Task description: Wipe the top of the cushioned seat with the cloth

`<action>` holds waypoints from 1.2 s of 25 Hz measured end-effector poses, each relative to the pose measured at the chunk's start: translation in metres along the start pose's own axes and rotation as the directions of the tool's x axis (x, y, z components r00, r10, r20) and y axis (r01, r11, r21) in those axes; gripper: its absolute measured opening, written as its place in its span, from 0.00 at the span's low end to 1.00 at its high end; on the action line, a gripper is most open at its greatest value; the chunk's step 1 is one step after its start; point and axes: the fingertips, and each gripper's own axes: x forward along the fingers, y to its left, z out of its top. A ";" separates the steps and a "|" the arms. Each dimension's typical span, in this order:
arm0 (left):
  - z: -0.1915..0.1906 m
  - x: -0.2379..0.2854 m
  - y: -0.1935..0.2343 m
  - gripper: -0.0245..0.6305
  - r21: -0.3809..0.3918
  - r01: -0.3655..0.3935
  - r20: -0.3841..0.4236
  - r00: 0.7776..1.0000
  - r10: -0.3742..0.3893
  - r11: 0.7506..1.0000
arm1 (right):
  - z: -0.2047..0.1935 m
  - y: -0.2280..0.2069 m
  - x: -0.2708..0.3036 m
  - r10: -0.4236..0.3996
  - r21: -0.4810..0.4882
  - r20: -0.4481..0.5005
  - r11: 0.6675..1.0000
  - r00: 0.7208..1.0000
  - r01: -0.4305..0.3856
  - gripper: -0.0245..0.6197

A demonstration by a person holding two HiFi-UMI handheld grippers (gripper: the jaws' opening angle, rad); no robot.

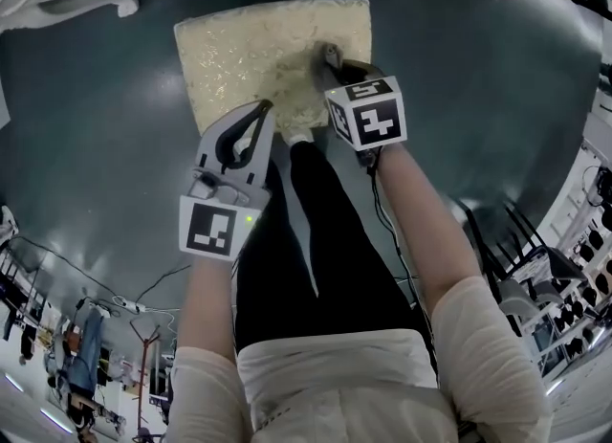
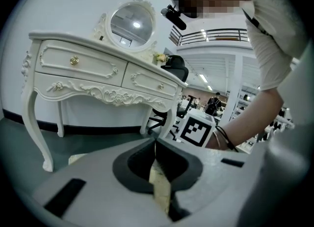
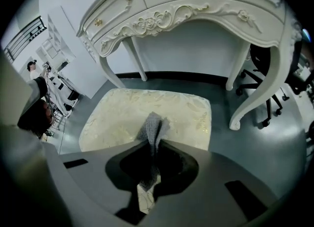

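Right gripper [image 3: 153,141] is clamped tight on the grey cloth [image 3: 153,124], jaws pinched onto a narrow fold with a small tuft poking out past the tips. That tuft sits over the near right part of the cream cushioned seat [image 3: 126,113], and in the head view it is right down at the fabric, though I cannot say for sure it is touching. Left gripper [image 2: 155,143] has its jaws together on nothing, hanging just beside the seat's front edge and aimed off toward the white dressing table [image 2: 98,69].

Now the hazards. Only a little cloth shows beyond the jaws, so if the person presses down hard, the jaw tips could scrape the patterned cover instead of the cloth. That cover looks textured. My guess is that drag on a long stroke could tug the fold out of the pinch. Nothing steadies the seat either, and the dark floor [image 1: 115,144] looks smooth, so a firm push might slide the whole seat away. Watch the curved table leg [image 3: 255,98] too. It stands near the seat's right side, and a wide sweep could clip it.
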 end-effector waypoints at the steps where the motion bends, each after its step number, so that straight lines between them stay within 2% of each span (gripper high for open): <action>1: 0.001 0.003 -0.003 0.04 -0.004 0.003 0.002 1.000 -0.003 1.000 | -0.001 -0.005 -0.002 -0.004 0.005 0.003 1.000 1.000 0.004 0.09; 10: 0.009 0.026 -0.036 0.04 0.018 0.039 -0.010 0.999 -0.038 0.999 | -0.017 -0.050 -0.022 -0.052 0.068 0.014 0.996 0.999 0.051 0.09; 15: 0.018 0.026 -0.053 0.04 0.015 0.045 0.000 0.999 -0.045 0.999 | -0.025 -0.075 -0.037 -0.114 0.065 -0.021 0.991 0.993 0.115 0.09; 19: 0.026 0.018 -0.058 0.04 0.005 0.041 0.018 0.999 -0.041 0.999 | -0.026 -0.080 -0.056 -0.116 0.079 -0.009 0.990 0.993 0.116 0.09; 23: 0.033 0.003 -0.054 0.04 0.018 0.025 0.037 0.999 -0.025 1.000 | -0.016 -0.058 -0.069 -0.089 0.043 0.010 0.995 0.996 0.089 0.09; 30: 0.022 -0.042 -0.030 0.04 0.037 0.027 0.031 0.999 -0.028 0.999 | -0.001 0.028 -0.054 0.000 -0.012 0.024 1.000 1.000 0.000 0.09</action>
